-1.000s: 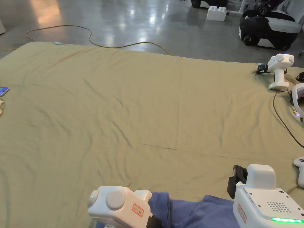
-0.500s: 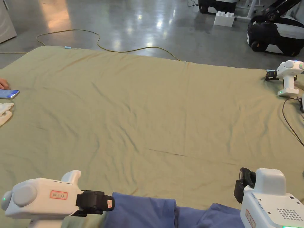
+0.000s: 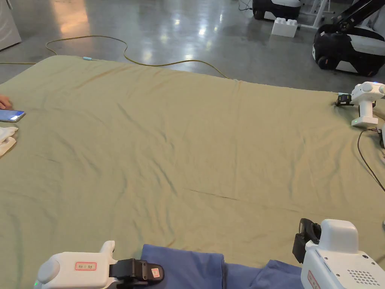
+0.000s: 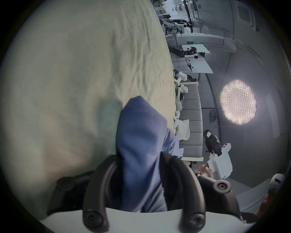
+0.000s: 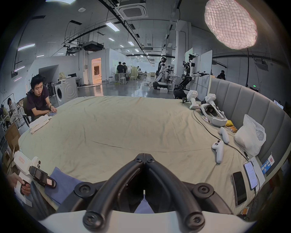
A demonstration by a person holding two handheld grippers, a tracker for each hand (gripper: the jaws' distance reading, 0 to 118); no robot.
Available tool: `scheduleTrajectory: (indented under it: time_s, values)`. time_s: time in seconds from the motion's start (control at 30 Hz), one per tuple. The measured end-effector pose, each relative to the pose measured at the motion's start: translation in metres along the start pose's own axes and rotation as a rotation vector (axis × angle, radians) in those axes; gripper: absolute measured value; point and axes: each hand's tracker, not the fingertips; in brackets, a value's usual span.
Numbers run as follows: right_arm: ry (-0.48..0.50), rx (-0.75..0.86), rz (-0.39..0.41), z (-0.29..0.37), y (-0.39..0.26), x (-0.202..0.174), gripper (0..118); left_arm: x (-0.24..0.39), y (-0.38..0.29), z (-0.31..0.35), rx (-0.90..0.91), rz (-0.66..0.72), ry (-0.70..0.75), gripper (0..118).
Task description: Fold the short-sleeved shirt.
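The blue shirt (image 3: pixel 195 269) lies at the bed's (image 3: pixel 195 150) near edge — left gripper (image 4: pixel 141 176) clamps its fold; right gripper (image 5: pixel 144 157), jaws together, sits just beside it.

Large open workshop hall. Floor (image 3: pixel 180 22): polished grey concrete, reflective, with a yellow cable (image 3: pixel 124 49) trailing across it. Work surface: wide bed covered by a creased olive-green sheet (image 3: pixel 195 150), backed on one side by a grey padded headboard (image 5: pixel 245 100). Ceiling (image 5: pixel 141 26): exposed ducting, cassette air-conditioning unit (image 5: pixel 133 9), strip lights. A round quilted lamp (image 5: pixel 230 23) glows overhead. A washing machine (image 5: pixel 65 91) stands against the far wall; a lit doorway (image 5: pixel 96 71) lies beyond, apparently opening onto another room.
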Motion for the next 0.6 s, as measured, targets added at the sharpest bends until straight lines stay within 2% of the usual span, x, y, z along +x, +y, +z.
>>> scheduleTrajectory:
  time_s: [0.03,0.17,0.37,0.6]
  values:
    - [-0.002,-0.002,-0.001,0.000,0.000,0.000,0,0.004,-0.001,-0.005,-0.006,-0.024,0.026,20]
    - [-0.005,-0.008,-0.014,0.000,-0.002,0.003,0,0.017,-0.005,-0.011,0.012,-0.031,0.058,14]
    - [-0.011,-0.005,-0.010,0.002,-0.001,0.009,0,0.037,0.006,0.029,0.086,-0.122,0.105,12]
    - [-0.009,-0.010,-0.001,-0.002,0.000,0.013,0,0.079,0.033,0.125,0.151,-0.264,0.369,12]
